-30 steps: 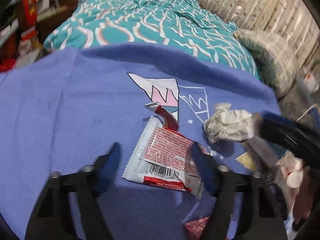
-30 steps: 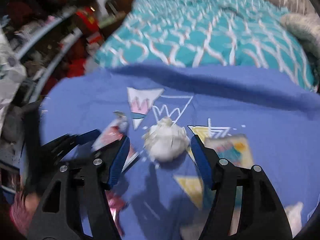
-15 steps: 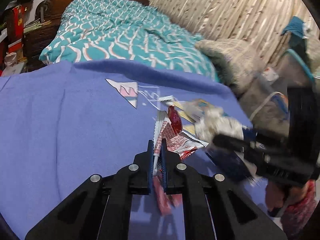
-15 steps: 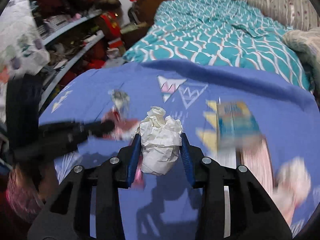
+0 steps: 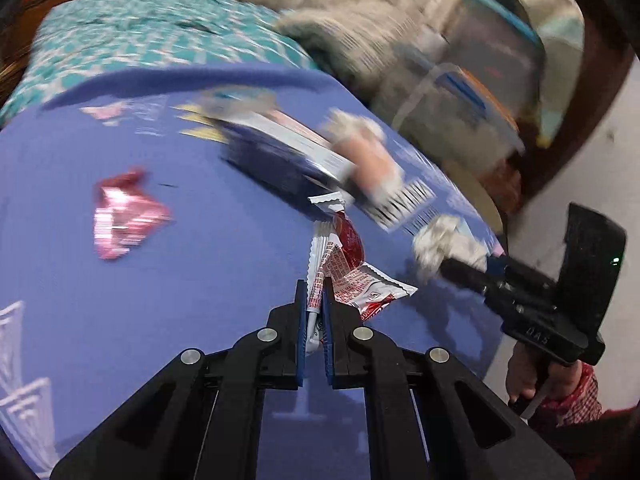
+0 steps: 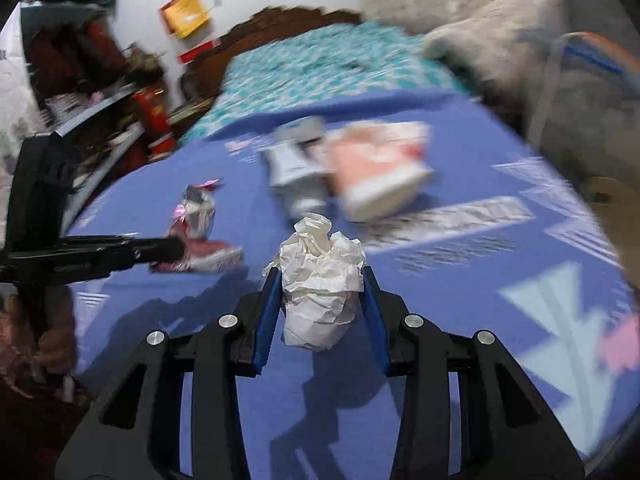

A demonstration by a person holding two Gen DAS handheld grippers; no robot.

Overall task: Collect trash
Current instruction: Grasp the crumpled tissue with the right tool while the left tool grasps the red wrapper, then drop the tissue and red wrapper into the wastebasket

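My left gripper (image 5: 315, 289) is shut on a red and white snack wrapper (image 5: 352, 276) and holds it above the blue cloth (image 5: 160, 280). My right gripper (image 6: 319, 276) is shut on a crumpled white paper ball (image 6: 320, 284), also lifted off the cloth. The right gripper with the paper ball (image 5: 444, 242) shows at the right of the left wrist view. The left gripper with the wrapper (image 6: 200, 256) shows at the left of the right wrist view.
A pink foil wrapper (image 5: 124, 212) lies on the cloth at left. A flat box (image 5: 292, 148) and a pinkish carton (image 6: 380, 164) lie further back, blurred. A teal bed (image 6: 320, 60) stands behind, a grey cushion (image 5: 360, 28) and bags to the right, cluttered shelves (image 6: 100, 92) to the left.
Both grippers closed on their items and lifted them: the left on the snack wrapper, the right on the paper ball. Both views have swung to the right, with motion blur.
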